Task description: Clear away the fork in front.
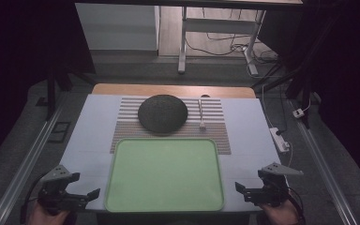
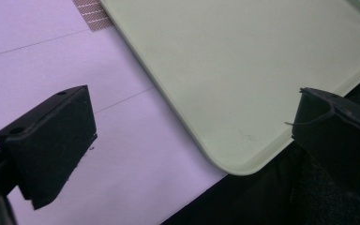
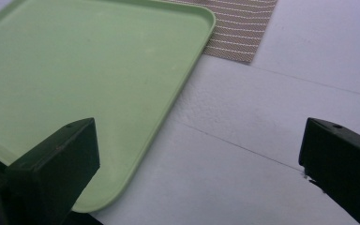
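While both grippers gape, tray (green) between

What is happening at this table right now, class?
A person holds the left gripper and the right gripper at the near corners of an empty green tray, both open and gripping nothing. Beyond the tray, a dark bowl sits upside down on a striped mat, with a spoon beside it.

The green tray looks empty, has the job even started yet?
Barely. The green tray lies bare at the near edge. The dark round bowl and the small white spoon sit untouched on the striped mat. The left gripper and right gripper flank the tray, jaws open, holding nothing. All the handling looks left to do.
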`<state>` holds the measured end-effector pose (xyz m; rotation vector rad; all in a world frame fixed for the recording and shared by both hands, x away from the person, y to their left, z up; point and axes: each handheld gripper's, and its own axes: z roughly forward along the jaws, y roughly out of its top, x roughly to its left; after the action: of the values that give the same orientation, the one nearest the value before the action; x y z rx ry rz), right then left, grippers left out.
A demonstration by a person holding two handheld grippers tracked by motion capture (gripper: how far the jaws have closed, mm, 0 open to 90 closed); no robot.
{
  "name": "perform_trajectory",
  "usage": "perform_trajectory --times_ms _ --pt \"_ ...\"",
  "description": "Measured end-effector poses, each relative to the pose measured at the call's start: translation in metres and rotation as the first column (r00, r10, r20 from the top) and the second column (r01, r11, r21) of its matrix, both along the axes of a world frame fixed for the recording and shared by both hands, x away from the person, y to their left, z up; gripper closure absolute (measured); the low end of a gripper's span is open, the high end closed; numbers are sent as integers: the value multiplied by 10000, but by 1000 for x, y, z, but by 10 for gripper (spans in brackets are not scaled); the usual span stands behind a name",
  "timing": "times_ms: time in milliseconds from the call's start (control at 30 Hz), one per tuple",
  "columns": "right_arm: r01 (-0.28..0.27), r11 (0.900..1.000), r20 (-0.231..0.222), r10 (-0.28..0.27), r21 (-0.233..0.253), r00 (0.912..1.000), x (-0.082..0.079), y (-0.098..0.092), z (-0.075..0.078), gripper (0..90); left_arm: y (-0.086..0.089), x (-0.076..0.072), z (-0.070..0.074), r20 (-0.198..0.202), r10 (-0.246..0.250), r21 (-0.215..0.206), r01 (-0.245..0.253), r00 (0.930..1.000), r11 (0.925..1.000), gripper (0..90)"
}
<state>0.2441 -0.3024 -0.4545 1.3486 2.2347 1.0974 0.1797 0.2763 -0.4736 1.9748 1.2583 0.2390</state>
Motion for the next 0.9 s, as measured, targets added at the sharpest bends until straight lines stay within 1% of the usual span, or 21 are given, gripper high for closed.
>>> perform_trajectory --times_ms 33,100,233,467,700,767,833,900 --pt "-67 9997 -104 69 234 9999 1 -2 0 0 2 0 0 38 12 -123 -11 10000 9999 7" --pt "-81 9996 -144 85 275 9999 1 -2 0 0 3 -1 0 50 -32 -223 33 10000 9997 7" --pt "-212 9996 -188 215 180 9996 2 -1 0 0 3 0 0 35 -159 -315 160 9999 9994 8" --pt "-264 9995 -279 269 197 9992 3 -1 -1 0 4 -1 0 132 -284 -438 290 9995 9986 5" --pt "-101 9995 -350 112 314 9993 4 -2 -1 0 4 -1 0 192 -268 -422 276 9995 9987 3" --pt "-114 9997 -338 122 227 9994 4 -1 -1 0 4 -2 1 264 -234 -405 244 9994 9989 1" --pt "-167 9998 -313 171 123 9994 4 0 -1 0 4 -2 1 295 -158 -283 166 9994 9995 1" --pt "-191 9998 -311 192 31 9993 4 1 -1 0 5 -3 1 305 -109 -298 118 9995 9995 1"
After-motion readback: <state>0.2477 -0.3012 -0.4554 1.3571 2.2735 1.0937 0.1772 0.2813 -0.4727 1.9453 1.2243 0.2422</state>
